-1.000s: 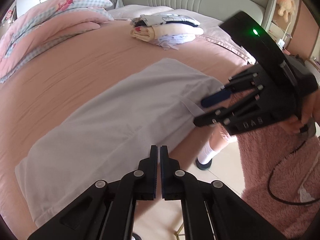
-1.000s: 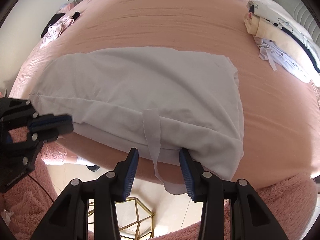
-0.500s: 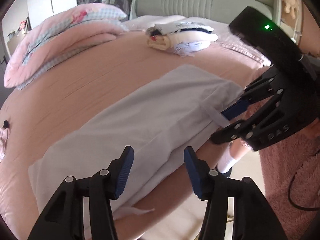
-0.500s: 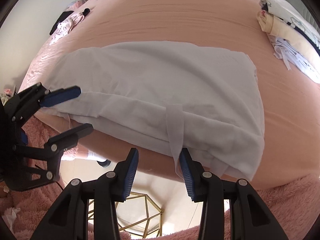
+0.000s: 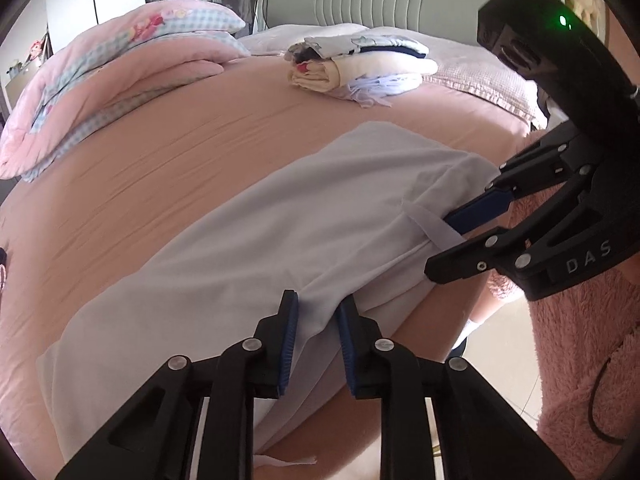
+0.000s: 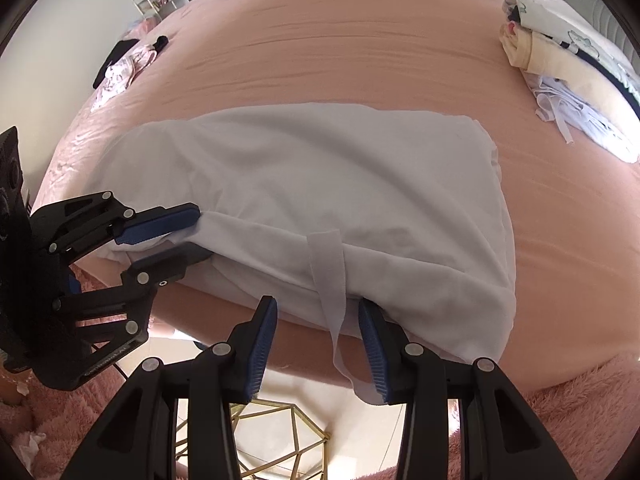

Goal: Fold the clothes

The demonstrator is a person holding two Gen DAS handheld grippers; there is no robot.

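We're at the near edge of the bed, both grippers pointing down over the pale grey garment that lies flat on the peach sheet, its long edge hanging slightly over the mattress side.

Left gripper: jaws closing, gap narrow. A ridge of the garment's near hem runs up between the two blue pads. In the right wrist view the same gripper sits at the garment's left corner with cloth sandwiched between its upper and lower fingers — we can't confirm from either view that the pads are pressing yet.

Right gripper: jaws about half open. The garment's fabric strap drops off the hem and hangs between the fingers, nearer the right one. The right pad is touching or just under the hanging hem; the left pad stands clear of the cloth. Nothing clamped. From the left wrist view this gripper straddles the strap at the far end of the same hem, one finger above, one below.

So both grippers are on the same long edge, well apart, one towards each end.

Elsewhere on the bed: a stack of folded clothes up by the grey headboard, a pink quilt at the far left — both well apart from the garment. A pink fluffy rug covers the floor below.
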